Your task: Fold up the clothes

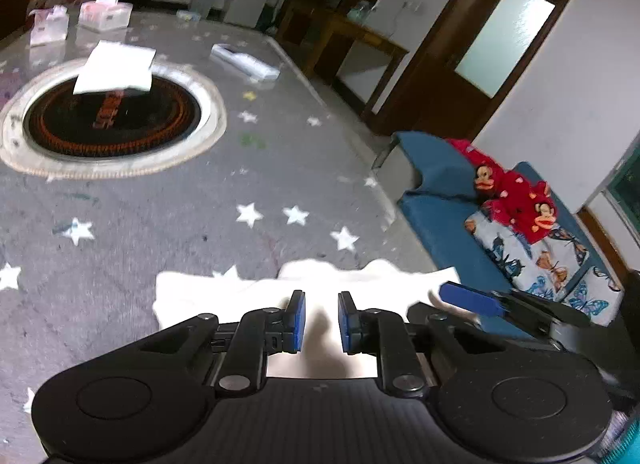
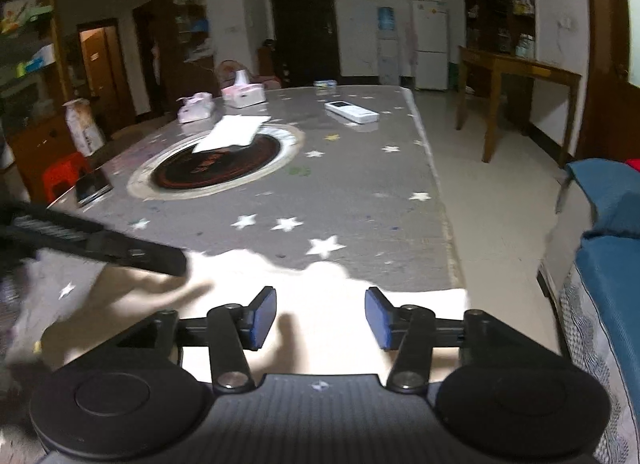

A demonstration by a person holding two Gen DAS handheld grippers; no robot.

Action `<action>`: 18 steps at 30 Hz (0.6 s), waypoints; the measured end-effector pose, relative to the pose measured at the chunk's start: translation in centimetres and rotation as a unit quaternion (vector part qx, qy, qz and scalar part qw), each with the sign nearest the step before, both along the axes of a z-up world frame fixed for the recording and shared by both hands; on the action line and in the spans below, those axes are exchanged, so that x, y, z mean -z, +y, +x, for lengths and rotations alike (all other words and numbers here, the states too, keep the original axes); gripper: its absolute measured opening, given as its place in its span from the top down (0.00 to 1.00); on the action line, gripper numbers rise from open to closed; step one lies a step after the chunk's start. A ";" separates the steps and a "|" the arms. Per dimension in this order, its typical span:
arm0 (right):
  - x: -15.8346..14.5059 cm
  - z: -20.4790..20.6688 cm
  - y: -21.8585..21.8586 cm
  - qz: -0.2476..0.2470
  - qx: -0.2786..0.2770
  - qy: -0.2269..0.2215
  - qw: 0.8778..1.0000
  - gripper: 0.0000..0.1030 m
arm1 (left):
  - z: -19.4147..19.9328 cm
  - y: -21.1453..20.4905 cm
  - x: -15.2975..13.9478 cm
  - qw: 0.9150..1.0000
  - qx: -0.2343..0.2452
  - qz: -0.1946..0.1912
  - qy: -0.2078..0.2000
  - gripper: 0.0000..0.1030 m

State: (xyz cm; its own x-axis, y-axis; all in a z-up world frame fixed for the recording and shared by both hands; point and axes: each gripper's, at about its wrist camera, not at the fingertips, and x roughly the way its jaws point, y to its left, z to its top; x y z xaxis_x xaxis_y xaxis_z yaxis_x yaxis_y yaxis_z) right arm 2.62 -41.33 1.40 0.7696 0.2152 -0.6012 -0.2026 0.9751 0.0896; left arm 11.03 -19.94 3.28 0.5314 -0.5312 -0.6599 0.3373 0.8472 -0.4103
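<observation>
A cream-white garment (image 1: 224,288) lies flat at the near edge of the grey star-print table (image 1: 200,204). My left gripper (image 1: 322,322) hovers over it with its blue pads a small gap apart and nothing pinched between them. The right gripper's blue finger (image 1: 468,298) shows just to its right, over the same cloth. In the right wrist view the garment (image 2: 320,284) spreads under my right gripper (image 2: 320,318), whose jaws stand wide with only cloth beneath. The left gripper's black body (image 2: 100,242) reaches in from the left above the garment's left part.
A round black hob inset (image 1: 112,116) sits mid-table with a folded white cloth (image 1: 116,68) on its far rim. Tissue boxes (image 1: 106,14) and a white remote (image 1: 244,60) lie farther back. A blue sofa (image 1: 440,220) holding red monkey-print clothing (image 1: 516,192) stands to the right.
</observation>
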 end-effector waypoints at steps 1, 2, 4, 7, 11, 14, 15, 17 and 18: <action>0.0 -0.5 0.5 -0.002 -0.010 -0.001 1.000 0.51 | 0.1 0.0 0.3 1.000 -0.001 0.003 0.003 0.82; 0.0 -0.9 0.9 -0.002 -0.018 -0.002 1.000 0.51 | 0.3 0.0 0.7 1.000 -0.003 0.006 0.006 0.82; -0.1 -1.9 1.7 -0.004 -0.036 -0.004 0.999 0.49 | 0.4 0.1 1.3 1.000 -0.004 0.008 0.012 0.82; 0.0 -3.2 3.1 -0.018 -0.062 -0.009 0.998 0.45 | 0.4 0.2 1.7 1.000 -0.006 0.010 0.008 0.81; 0.4 -4.6 4.6 -0.046 -0.083 -0.007 0.996 0.44 | -0.1 0.4 1.2 1.000 -0.009 0.006 0.004 0.81; 0.1 -6.0 5.2 -0.059 -0.083 -0.024 0.994 0.44 | -1.5 0.8 0.3 1.000 -0.002 0.004 -0.014 0.81; 0.0 -6.4 5.3 -0.060 -0.082 -0.028 0.994 0.44 | -2.2 0.9 -0.1 1.000 0.002 0.002 -0.024 0.81; -0.3 -6.9 5.5 -0.055 -0.082 -0.034 0.995 0.41 | -3.6 1.2 -0.5 0.999 0.010 0.005 -0.040 0.82; -0.3 -7.0 5.6 -0.054 -0.083 -0.034 0.995 0.40 | -4.4 1.4 -0.6 0.999 0.016 0.006 -0.047 0.82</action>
State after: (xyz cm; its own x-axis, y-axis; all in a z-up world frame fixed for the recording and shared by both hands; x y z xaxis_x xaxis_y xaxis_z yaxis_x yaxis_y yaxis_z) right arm -4.37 -35.69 1.67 0.7687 0.2795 -0.5753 -0.3630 0.9312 -0.0327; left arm 6.66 -18.59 3.90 0.5736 -0.5412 -0.6148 0.4011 0.8401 -0.3653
